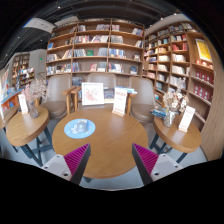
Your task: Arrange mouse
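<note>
Just ahead of my hand-held gripper [112, 163], fingers spread apart, the round wooden bench [115, 150] lies bare. A blue plate [80, 128] sits left; upright sign cards [93, 94] and chairs [143, 100] block its far edge, before the bookshelves [100, 45].

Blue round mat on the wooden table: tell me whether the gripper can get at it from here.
Probably yes. The gripper is open, and the blue round mat lies beyond its fingers on the round wooden table, with bare tabletop between.
</note>
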